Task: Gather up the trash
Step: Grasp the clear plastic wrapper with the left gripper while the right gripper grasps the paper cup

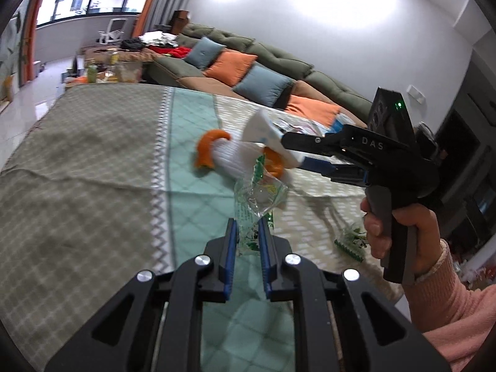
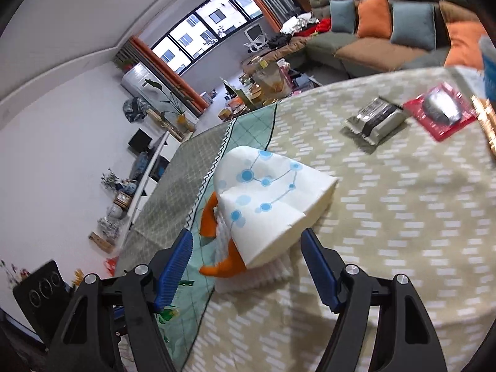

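My right gripper [image 2: 245, 266], jaws apart, straddles the white paper bag [image 2: 272, 204] dead ahead, while my left gripper [image 1: 248, 241] is clamped on a clear wrapper [image 1: 257, 198].

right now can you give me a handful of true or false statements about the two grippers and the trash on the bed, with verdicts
1. The left gripper is shut on a clear plastic wrapper. True.
2. The right gripper is clamped tight on the white paper cup. False: its jaws stand wide, one on each side of the cup, not pressing it.
3. Orange peel lies against the cup. True.
4. The silver snack packet is between the right gripper's jaws. False: it lies farther off on the bedspread.
5. The hand holding the right gripper wears a pink sleeve. True.
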Demonstrator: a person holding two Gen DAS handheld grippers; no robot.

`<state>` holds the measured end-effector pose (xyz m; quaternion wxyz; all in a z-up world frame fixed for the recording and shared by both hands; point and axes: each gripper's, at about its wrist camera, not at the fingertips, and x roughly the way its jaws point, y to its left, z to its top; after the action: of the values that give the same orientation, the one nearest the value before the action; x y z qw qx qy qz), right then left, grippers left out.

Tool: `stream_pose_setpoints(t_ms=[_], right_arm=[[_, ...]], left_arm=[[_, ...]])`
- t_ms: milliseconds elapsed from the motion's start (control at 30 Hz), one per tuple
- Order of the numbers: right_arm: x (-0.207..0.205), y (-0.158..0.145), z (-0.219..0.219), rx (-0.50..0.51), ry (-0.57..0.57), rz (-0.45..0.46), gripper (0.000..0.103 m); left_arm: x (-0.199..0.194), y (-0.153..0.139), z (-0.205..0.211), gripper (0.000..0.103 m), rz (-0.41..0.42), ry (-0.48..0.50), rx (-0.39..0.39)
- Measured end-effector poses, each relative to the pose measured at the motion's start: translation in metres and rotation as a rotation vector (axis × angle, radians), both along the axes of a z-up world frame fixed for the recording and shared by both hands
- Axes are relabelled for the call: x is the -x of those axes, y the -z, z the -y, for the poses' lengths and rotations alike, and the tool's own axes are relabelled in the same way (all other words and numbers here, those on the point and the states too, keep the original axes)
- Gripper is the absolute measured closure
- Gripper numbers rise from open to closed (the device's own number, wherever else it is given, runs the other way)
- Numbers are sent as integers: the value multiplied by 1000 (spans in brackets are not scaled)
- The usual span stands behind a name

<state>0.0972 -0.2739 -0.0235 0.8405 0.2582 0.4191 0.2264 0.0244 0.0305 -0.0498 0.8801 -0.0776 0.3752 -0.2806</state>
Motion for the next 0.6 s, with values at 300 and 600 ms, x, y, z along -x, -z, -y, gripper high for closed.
stream_pose_setpoints(t_ms=[300, 600], right_arm=[[1, 0, 3, -57, 15, 4, 76], [12, -22, -12, 24, -17, 101, 100]], left_arm=[[3, 1, -27, 87, 3, -63, -19], [9, 1, -40, 87, 12, -112, -31]])
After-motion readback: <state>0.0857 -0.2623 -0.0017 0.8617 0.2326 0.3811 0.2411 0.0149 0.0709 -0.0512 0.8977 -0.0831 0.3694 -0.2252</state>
